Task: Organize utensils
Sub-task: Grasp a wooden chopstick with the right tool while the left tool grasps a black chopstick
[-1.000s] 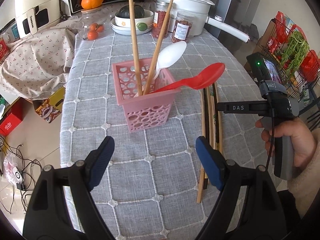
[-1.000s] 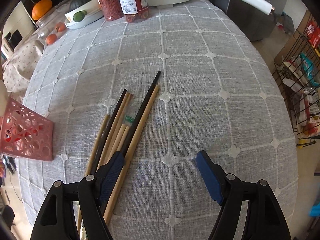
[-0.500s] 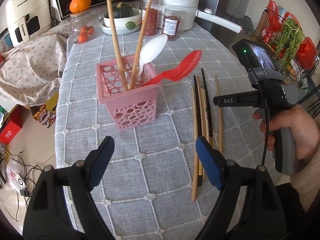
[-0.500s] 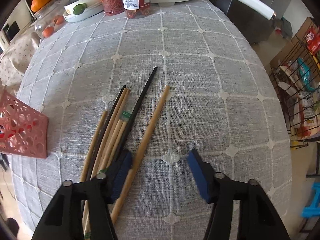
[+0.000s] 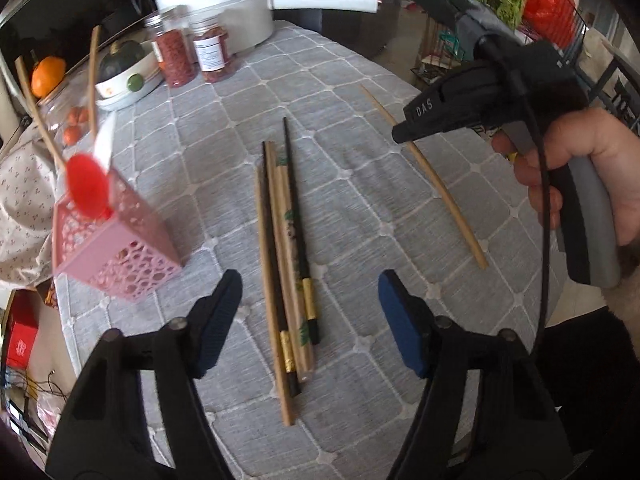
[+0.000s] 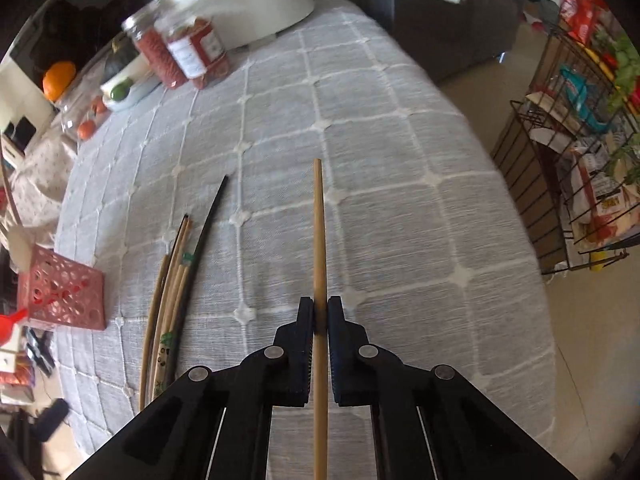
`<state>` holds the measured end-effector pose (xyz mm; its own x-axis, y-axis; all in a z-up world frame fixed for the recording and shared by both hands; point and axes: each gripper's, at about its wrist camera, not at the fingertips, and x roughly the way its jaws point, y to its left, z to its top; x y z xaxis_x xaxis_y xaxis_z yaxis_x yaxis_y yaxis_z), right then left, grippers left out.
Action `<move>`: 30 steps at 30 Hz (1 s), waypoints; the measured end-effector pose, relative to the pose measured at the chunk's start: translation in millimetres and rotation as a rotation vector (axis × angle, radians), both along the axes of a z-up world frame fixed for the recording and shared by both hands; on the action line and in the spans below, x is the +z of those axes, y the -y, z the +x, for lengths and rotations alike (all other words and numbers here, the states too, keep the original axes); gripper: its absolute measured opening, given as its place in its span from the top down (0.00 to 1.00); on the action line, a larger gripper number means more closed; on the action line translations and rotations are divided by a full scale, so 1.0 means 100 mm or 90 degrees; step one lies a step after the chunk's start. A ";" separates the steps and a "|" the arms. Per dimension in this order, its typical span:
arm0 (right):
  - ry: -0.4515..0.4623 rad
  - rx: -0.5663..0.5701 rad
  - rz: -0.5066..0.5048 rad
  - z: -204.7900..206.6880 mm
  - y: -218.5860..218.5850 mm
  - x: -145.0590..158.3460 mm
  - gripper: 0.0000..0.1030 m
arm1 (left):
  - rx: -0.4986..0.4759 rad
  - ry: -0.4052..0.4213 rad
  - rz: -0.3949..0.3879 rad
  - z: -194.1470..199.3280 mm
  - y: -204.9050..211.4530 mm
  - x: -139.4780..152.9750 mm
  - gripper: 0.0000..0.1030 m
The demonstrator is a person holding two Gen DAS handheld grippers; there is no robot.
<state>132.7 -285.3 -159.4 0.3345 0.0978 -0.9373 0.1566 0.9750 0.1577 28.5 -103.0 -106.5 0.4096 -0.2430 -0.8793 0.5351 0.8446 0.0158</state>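
My right gripper is shut on a single light wooden chopstick that points away along the fingers; it also shows in the left wrist view, lifted over the cloth. My left gripper is open and empty, hovering over a bundle of several wooden and black chopsticks lying on the grey checked tablecloth. The bundle also shows in the right wrist view. A pink perforated basket at the left holds a red spoon, a white spoon and two chopsticks.
At the table's far end stand two red-filled jars, a white pot with a long handle, a bowl with a squash and small tomatoes. A wire rack with groceries stands on the floor right of the table edge.
My right gripper has closed on the single wooden chopstick and lifted it away from the bundle. My left gripper has swung right, from facing the pink basket to over the bundle.
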 end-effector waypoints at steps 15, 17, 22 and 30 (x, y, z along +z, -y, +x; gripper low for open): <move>0.046 -0.003 0.070 -0.19 0.43 0.26 0.93 | 0.142 -0.100 0.002 1.37 0.57 -0.53 0.86; 0.046 0.003 0.071 -0.19 0.41 0.24 0.93 | 0.148 -0.100 0.011 1.45 0.58 -0.59 0.86; 0.046 0.014 0.068 -0.18 0.40 0.24 0.93 | 0.138 -0.085 0.041 1.51 0.62 -0.65 0.86; 0.045 0.004 0.065 -0.19 0.41 0.23 0.93 | 0.120 -0.070 0.038 1.50 0.68 -0.60 0.94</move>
